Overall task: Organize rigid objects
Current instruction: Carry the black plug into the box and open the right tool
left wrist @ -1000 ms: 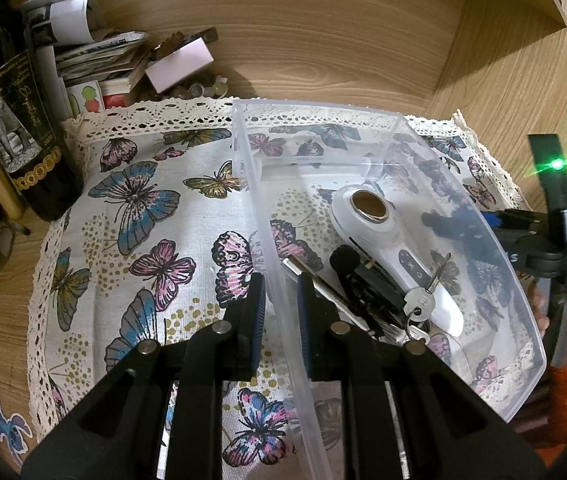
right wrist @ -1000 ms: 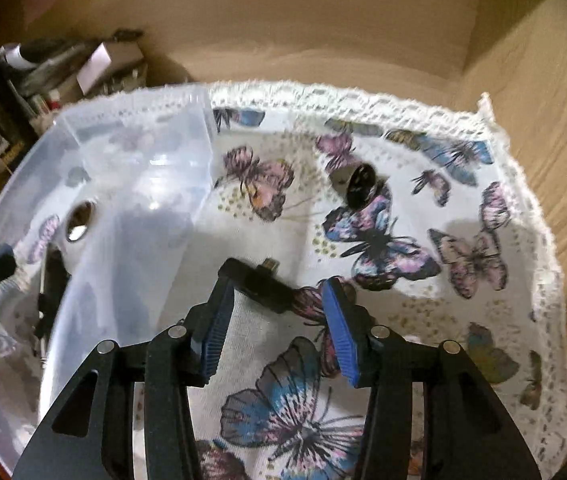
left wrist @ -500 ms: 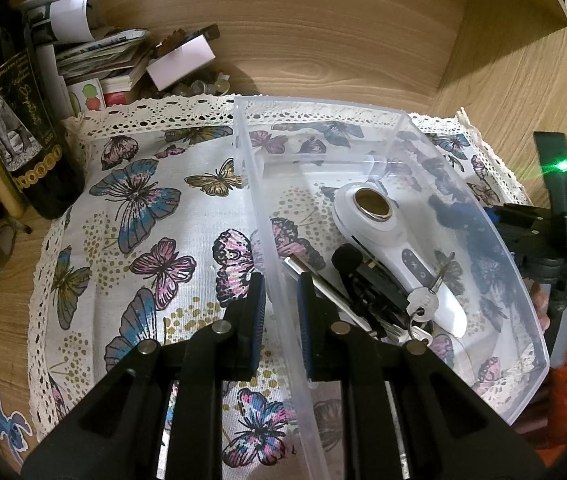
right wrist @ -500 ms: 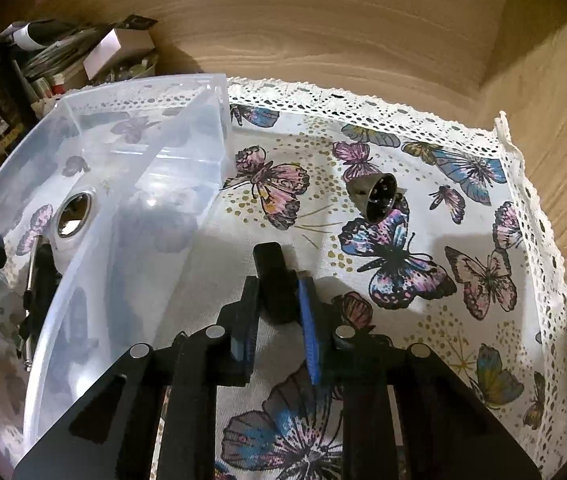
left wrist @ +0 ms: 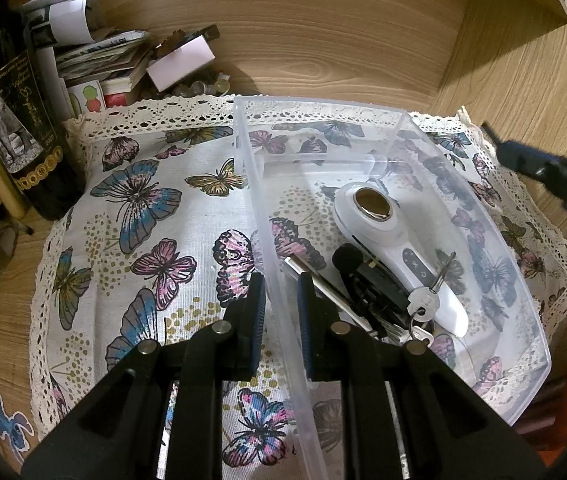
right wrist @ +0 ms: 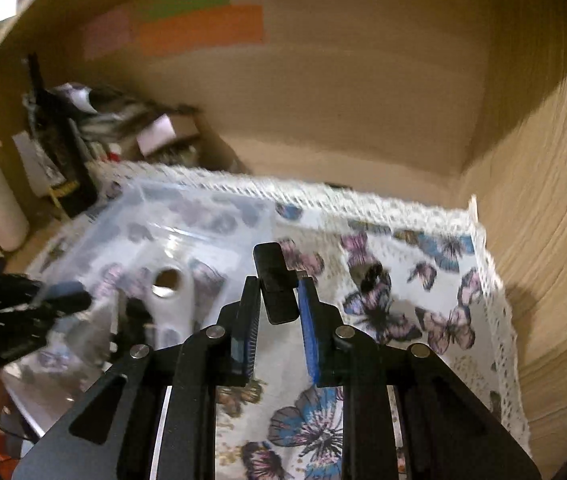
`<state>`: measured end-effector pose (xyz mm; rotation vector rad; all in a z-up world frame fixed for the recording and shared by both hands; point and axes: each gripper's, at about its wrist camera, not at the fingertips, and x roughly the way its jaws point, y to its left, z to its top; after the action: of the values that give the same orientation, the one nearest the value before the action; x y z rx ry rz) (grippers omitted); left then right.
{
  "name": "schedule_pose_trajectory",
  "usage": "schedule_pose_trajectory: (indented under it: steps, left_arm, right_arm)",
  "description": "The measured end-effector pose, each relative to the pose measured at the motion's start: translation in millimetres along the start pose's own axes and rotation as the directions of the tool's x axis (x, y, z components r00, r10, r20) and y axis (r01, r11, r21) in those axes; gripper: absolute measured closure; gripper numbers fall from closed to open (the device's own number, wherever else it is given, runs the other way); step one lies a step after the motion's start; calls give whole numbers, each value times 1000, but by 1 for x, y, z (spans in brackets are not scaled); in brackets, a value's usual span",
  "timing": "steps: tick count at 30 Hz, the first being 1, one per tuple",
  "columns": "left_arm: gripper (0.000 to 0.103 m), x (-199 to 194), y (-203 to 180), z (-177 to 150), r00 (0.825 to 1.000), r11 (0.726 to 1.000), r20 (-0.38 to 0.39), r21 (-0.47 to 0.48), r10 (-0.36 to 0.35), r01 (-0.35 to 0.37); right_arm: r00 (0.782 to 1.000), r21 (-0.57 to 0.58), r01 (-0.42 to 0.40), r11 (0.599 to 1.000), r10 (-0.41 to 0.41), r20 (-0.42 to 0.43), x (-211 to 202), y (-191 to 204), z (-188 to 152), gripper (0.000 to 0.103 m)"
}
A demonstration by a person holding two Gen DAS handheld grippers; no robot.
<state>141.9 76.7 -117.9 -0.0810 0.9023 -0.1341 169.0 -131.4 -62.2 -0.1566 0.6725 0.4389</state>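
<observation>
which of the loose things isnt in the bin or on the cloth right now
The small black block: the right gripper holds it in the air, clamped between its pads. The dark cone piece lies on the cloth, and the white device and keys lie in the clear bin.

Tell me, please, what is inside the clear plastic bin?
The clear plastic bin holds a white handheld device, keys, a silver pen and black items. Whatever lies beneath that pile is covered.
</observation>
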Motion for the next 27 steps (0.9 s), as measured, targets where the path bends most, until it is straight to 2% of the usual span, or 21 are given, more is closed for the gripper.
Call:
schedule_pose_trajectory:
  steps: [9,16,27]
  left_arm:
    - [88,0,-1,0,1000,1000,0,-1,1,-1]
    - [88,0,0,1,1000,1000,1,-2,-1,1]
    - [88,0,0,1,1000,1000,2,-1,-3,3]
  right_arm:
    - [998,-84,-56,995,58,31,-8,42,7,85]
    - [992,-130,-123,984,119,-36,9,65,-1,85]
    - [982,-142,-140,980,118,-149,40,77,-16,85]
